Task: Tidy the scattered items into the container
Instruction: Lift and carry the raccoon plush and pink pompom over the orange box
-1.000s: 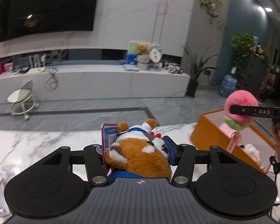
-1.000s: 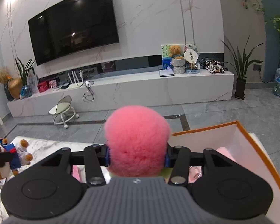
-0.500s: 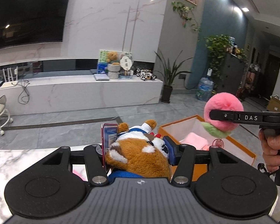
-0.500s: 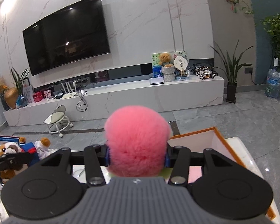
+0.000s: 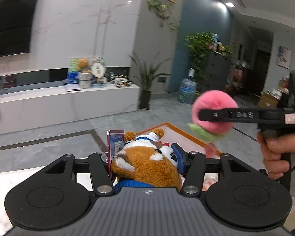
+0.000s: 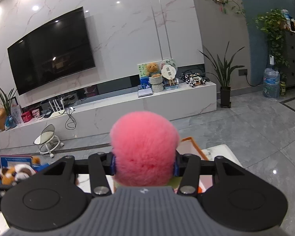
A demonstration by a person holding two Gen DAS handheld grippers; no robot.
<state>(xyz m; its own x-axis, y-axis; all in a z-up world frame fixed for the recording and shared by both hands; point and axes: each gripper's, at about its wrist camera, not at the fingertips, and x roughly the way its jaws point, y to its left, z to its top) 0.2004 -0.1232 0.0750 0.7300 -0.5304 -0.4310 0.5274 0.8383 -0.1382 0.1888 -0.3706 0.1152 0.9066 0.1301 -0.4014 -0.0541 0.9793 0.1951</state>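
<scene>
My left gripper (image 5: 145, 157) is shut on a brown and white plush animal (image 5: 147, 163) with a pink-edged tag (image 5: 116, 145), held up in the air. My right gripper (image 6: 144, 163) is shut on a fluffy pink peach plush (image 6: 144, 147). In the left wrist view that peach (image 5: 214, 114), with its green leaf, hangs at the right above the orange-rimmed box (image 5: 186, 133). The box rim (image 6: 194, 147) peeks out behind the peach in the right wrist view. The plush animal (image 6: 15, 174) shows at the lower left there.
A white marble table (image 6: 224, 153) carries the box. Beyond it lie a grey tiled floor, a long white TV bench (image 6: 127, 110), a small stool (image 6: 48, 139), a potted plant (image 6: 225, 82) and a water bottle (image 6: 271, 82).
Both grippers have swung to the right with their plush toys still held. The left view now faces the box and the right gripper appears closer and larger.
</scene>
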